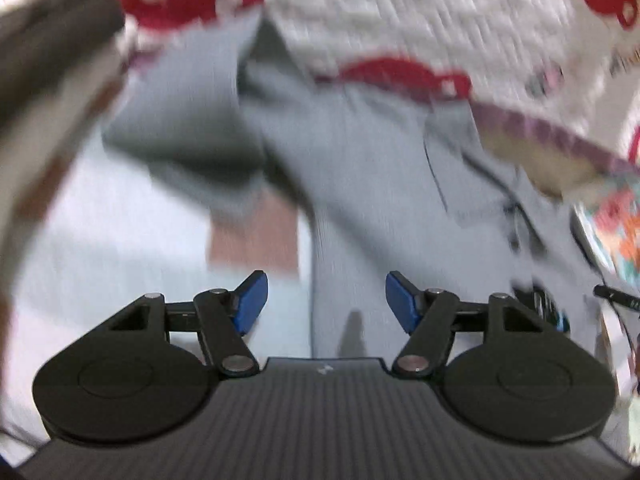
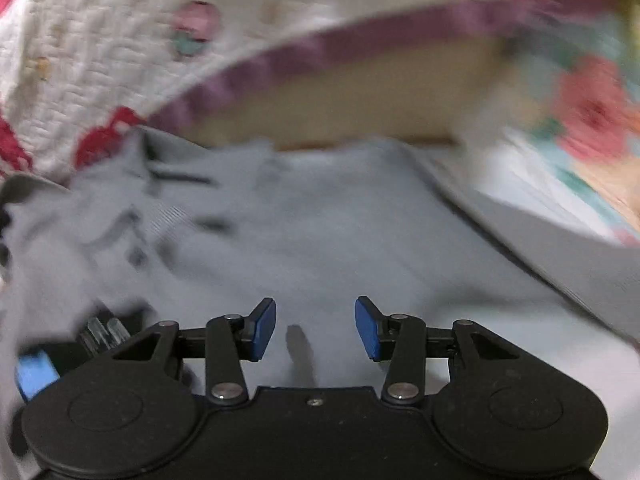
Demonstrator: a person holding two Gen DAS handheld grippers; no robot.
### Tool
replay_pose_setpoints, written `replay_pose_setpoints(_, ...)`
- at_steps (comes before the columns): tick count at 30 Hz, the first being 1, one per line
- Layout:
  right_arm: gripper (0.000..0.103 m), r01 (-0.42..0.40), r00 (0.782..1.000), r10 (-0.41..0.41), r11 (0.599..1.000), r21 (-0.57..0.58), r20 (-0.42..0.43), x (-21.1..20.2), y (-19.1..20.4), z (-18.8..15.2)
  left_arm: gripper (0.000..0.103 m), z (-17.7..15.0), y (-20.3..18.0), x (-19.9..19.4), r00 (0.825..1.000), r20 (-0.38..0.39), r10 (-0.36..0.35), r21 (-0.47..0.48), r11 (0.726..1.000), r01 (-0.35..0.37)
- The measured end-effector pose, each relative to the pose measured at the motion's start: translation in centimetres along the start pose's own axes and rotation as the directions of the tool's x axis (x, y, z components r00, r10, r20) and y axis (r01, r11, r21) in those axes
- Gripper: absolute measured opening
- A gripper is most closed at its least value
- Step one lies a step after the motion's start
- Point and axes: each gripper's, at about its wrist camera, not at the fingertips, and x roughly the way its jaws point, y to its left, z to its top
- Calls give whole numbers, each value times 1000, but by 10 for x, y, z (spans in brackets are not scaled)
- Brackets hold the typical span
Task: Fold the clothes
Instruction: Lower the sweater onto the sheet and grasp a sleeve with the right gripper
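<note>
The grey garment (image 1: 360,168) lies spread on a pale sheet (image 1: 100,248), and everything else I place from it. Beyond its far edge lies a white quilt (image 1: 400,12) with red shapes and a purple border (image 1: 560,132); the border touches or overlaps the garment there, I cannot tell which. To the right of the garment there is a cloth with flowers (image 2: 592,108), blurred. Under the quilt's border a tan surface (image 2: 360,96) shows, just behind the garment. On the left of the garment, in the left wrist view, a dark blurred object (image 1: 52,40) stands in the way of the view; what it is I cannot tell.

The left gripper (image 1: 326,304) hangs over the near part of the garment, its blue pads (image 1: 252,304) apart with nothing between them. The right gripper (image 2: 316,328) is also over the garment, pads (image 2: 264,328) apart and empty. In the right wrist view the left part of the garment is crumpled into folds (image 2: 120,216). No container shows clearly.
</note>
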Motion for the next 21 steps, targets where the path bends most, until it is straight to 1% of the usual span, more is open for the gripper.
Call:
replay_pose_setpoints(2, 51, 11, 1000, -11, 998, 56, -11, -15, -28, -15, 65, -15, -5, 8, 999, -49, -9, 31, 999, 10)
replay_pose_setpoints(4, 54, 11, 1000, -9, 995, 103, -26, -26, -48, -28, 65, -18, -11, 14, 998, -59, -15, 77, 997, 20)
replay_pose_setpoints(5, 54, 2, 999, 2, 994, 113, -37, -27, -51, -33, 65, -18, -12, 17, 998, -64, -17, 72, 997, 22)
replay_pose_setpoints(7, 54, -20, 998, 27, 991, 130, -57, -27, -56, -41, 67, -19, -11, 21, 997, -62, -39, 29, 999, 41)
replay_pose_setpoints(10, 57, -71, 993, 83, 987, 143, -81, -22, -53, -51, 70, -24, -7, 21, 998, -35, -58, -22, 998, 58)
replay_pose_setpoints(12, 57, -91, 989, 105, 987, 131, -101, -16, -47, -56, 71, -26, -4, 20, 998, -21, -65, -55, 996, 64)
replay_pose_setpoints(13, 59, -94, 988, 108, 988, 122, -110, -11, -43, -59, 71, -28, -2, 19, 998, -16, -68, -63, 996, 67)
replay_pose_setpoints(14, 62, -102, 989, 113, 988, 117, -95, -8, -39, -62, 71, -29, -1, 18, 997, -12, -73, -66, 995, 72)
replay_pose_setpoints(15, 69, -116, 990, 123, 987, 115, -63, -6, -36, -65, 71, -30, -1, 17, 997, -11, -80, -64, 995, 80)
replay_pose_setpoints(16, 69, -129, 991, 134, 985, 112, -30, -5, -33, -68, 70, -31, -1, 17, 995, -14, -96, -64, 993, 95)
replay_pose_setpoints(17, 69, -187, 982, 189, 972, 140, 1, -1, -32, -69, 69, -31, 1, 18, 991, -30, -132, -78, 988, 130)
replay_pose_setpoints(18, 52, -271, 962, 271, 943, 196, 24, 6, -35, -67, 63, -31, 4, 19, 982, -53, -182, -105, 979, 176)
replay_pose_setpoints(19, 12, -318, 946, 323, 910, 265, 29, 13, -38, -64, 56, -31, 6, 19, 970, -75, -231, -133, 966, 220)
replay_pose_setpoints(20, 14, -341, 935, 353, 876, 340, 27, 21, -42, -61, 44, -31, 8, 20, 961, -85, -264, -157, 956, 249)
replay_pose_setpoints(21, 14, -350, 931, 363, 866, 358, 32, 23, -40, -59, 36, -33, 11, 20, 956, -85, -280, -177, 949, 262)
